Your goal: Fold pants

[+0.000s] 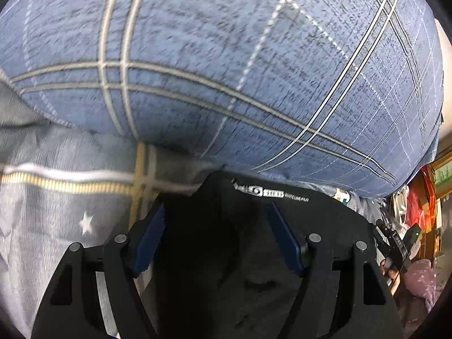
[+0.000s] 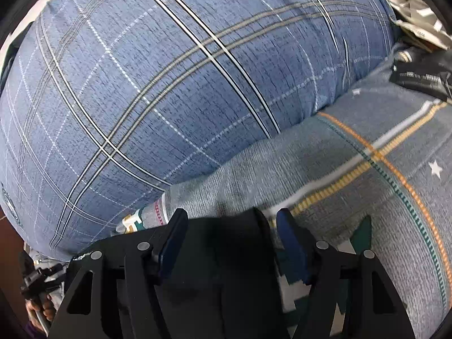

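We see a bed (image 2: 353, 169) as the carrying surface, covered with a grey sheet printed with small white stars and crossed by yellow, orange, white and green stripes. A large blue plaid pillow (image 1: 226, 70), or perhaps a folded quilt, lies directly on it and fills the far side of both views. The black pants (image 1: 226, 254) lie on the sheet just in front of the blue bulk, their far edge touching it. At the bed's upper right corner in the right wrist view sits a dark packet (image 2: 423, 79) with white print.
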The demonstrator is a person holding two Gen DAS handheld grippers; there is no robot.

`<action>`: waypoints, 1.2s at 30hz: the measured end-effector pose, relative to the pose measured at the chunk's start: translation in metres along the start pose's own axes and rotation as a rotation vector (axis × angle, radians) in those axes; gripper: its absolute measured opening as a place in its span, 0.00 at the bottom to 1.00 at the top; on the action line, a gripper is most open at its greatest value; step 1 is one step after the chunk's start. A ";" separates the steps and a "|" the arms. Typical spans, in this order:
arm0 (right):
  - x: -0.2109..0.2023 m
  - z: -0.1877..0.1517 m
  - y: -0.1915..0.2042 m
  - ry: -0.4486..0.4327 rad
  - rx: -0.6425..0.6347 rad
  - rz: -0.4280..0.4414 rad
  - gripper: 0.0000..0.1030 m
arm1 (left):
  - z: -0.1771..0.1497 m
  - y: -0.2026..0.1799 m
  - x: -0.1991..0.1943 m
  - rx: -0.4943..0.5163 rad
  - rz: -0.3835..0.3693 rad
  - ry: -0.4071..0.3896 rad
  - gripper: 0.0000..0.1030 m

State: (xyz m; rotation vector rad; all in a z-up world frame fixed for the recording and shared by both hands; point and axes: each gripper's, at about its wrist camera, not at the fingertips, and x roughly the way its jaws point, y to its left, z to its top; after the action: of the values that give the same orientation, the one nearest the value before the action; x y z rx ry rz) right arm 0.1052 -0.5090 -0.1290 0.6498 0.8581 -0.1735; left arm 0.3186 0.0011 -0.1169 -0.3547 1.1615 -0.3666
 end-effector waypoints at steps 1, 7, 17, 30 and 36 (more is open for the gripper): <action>0.001 0.000 0.001 0.009 0.000 0.007 0.66 | 0.000 0.001 0.003 -0.003 0.013 0.010 0.71; 0.008 -0.004 0.004 0.009 -0.015 0.032 0.54 | -0.012 0.015 0.009 -0.039 -0.003 0.008 0.65; -0.008 -0.008 0.021 -0.043 -0.086 -0.003 0.07 | -0.013 0.008 -0.016 0.033 0.030 -0.046 0.07; -0.052 -0.003 0.007 -0.118 0.021 0.089 0.06 | -0.014 0.069 -0.065 -0.094 -0.070 -0.129 0.00; -0.074 -0.006 0.018 -0.150 0.007 0.116 0.06 | -0.015 0.078 -0.089 -0.093 -0.105 -0.169 0.00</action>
State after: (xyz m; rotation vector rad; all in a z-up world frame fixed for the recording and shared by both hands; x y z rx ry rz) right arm 0.0601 -0.4990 -0.0677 0.6822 0.6739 -0.1190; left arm 0.2808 0.1094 -0.0852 -0.5196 0.9990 -0.3681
